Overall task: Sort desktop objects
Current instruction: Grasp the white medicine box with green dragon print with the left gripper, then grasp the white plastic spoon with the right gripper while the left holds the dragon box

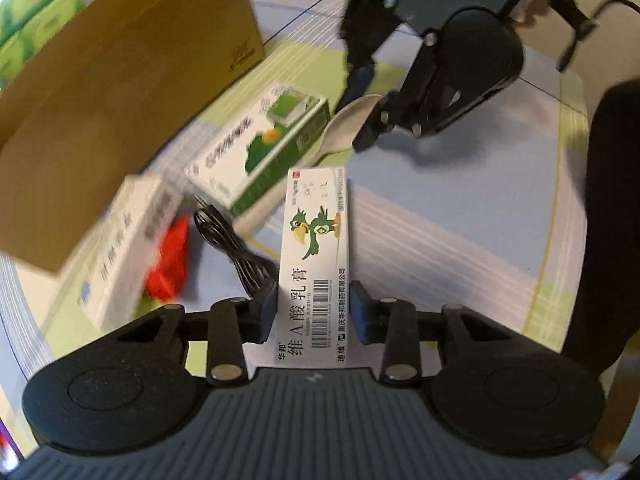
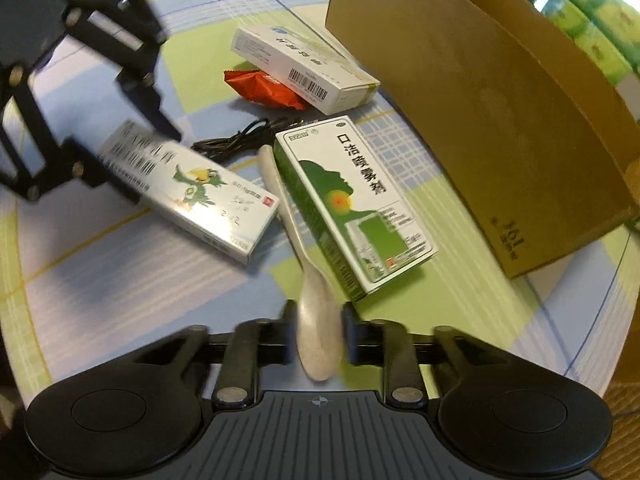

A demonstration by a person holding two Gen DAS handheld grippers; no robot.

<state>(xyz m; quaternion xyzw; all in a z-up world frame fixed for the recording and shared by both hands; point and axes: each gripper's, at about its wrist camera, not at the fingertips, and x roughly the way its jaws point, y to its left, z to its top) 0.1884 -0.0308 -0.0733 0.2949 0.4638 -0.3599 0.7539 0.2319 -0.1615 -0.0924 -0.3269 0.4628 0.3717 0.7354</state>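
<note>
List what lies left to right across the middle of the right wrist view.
Left gripper → ointment box → spoon → green spray box → cardboard box.

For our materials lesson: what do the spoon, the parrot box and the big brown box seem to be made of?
Spoon: probably matte plastic or wheat-straw composite, since it is pale beige, speckled and without shine.
Parrot box: thin glossy printed card with sharp folded edges and a barcode.
Big brown box: plain brown cardboard, likely corrugated, with a dull face and an open flap.

right tool (image 2: 318,330) gripping spoon (image 2: 316,320) (blurred), green box (image 2: 352,200) beside
</note>
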